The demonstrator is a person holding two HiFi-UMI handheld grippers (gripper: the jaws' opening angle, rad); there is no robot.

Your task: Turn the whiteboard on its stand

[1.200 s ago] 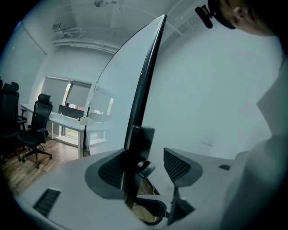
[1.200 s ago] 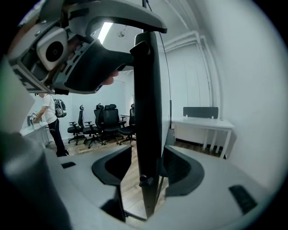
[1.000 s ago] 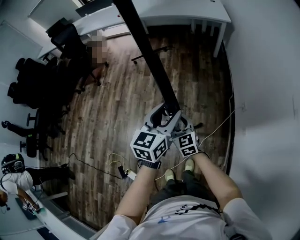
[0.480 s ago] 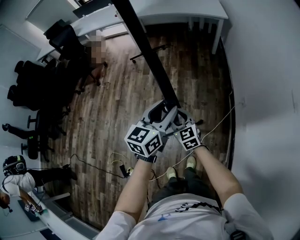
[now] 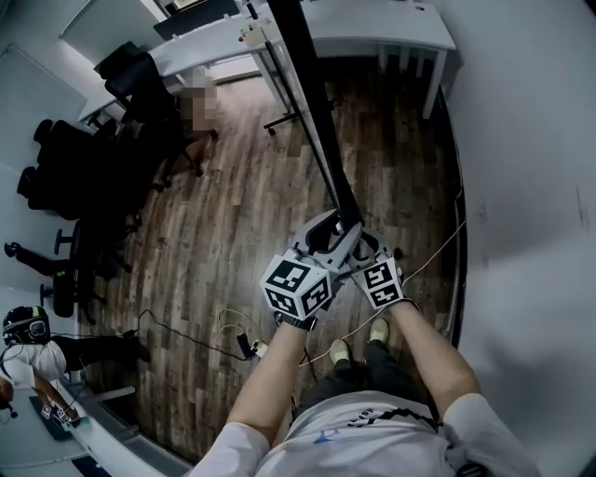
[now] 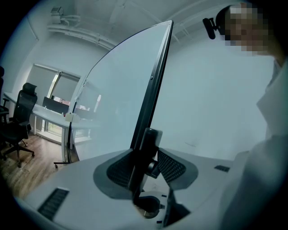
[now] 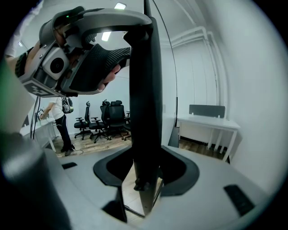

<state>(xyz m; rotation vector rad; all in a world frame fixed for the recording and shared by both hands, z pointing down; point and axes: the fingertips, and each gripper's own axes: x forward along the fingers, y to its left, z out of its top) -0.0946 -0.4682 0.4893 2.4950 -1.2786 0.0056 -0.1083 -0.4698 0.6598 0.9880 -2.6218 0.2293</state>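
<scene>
surface: wood-plank floor (image 5: 223, 224) | on it: whiteboard stand (image 5: 282, 121), black office chairs (image 5: 60, 172), white desk (image 5: 372, 19), loose cables (image 5: 179, 327)

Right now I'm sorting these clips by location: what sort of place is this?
Most likely an office or meeting room. Black swivel chairs are grouped along one side, long white desks stand by the far wall, and a whiteboard stands on a wood-look floor.

A wall (image 5: 521, 186) stands near, right of the whiteboard (image 5: 317, 121) — left, open wood floor (image 5: 233, 214), office chairs (image 5: 65, 177) well beyond.
</scene>
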